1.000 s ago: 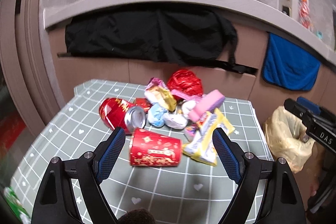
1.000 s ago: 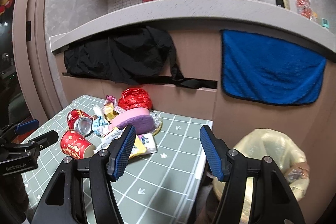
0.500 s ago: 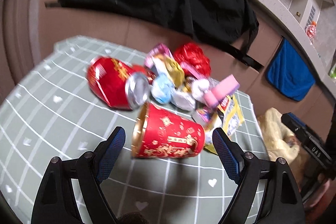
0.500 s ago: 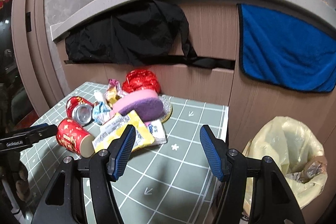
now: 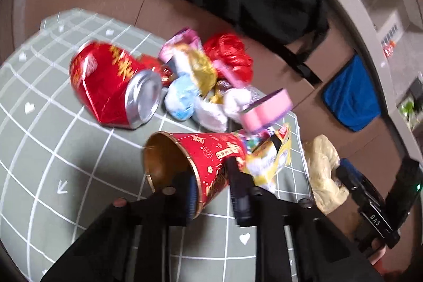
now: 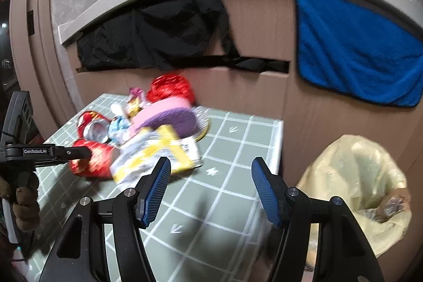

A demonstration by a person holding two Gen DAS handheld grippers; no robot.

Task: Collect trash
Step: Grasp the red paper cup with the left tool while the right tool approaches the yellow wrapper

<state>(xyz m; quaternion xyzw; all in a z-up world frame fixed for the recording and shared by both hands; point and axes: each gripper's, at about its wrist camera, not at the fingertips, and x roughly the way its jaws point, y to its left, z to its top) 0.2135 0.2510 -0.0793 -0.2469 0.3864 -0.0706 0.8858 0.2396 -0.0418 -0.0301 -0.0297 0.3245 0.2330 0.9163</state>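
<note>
My left gripper [image 5: 211, 184] is shut on a red paper cup [image 5: 201, 163] with a gold inside; one finger is inside the rim, the other outside. The cup also shows in the right wrist view [image 6: 92, 160], held at the table's left. Behind it lie a crushed red can [image 5: 111, 86], crumpled wrappers [image 5: 195, 75], a pink and purple sponge [image 6: 166, 118] and a yellow snack bag [image 6: 156, 155]. My right gripper [image 6: 208, 186] is open and empty above the table's right part.
A bin with a yellow bag [image 6: 357, 186] stands right of the green checked table [image 6: 224, 202]. A black cloth [image 6: 158, 31] and a blue towel [image 6: 357, 44] hang on the wooden counter front behind.
My left gripper moved forward and down and closed on the red cup's rim. My right gripper tilted down slightly and stayed open.
</note>
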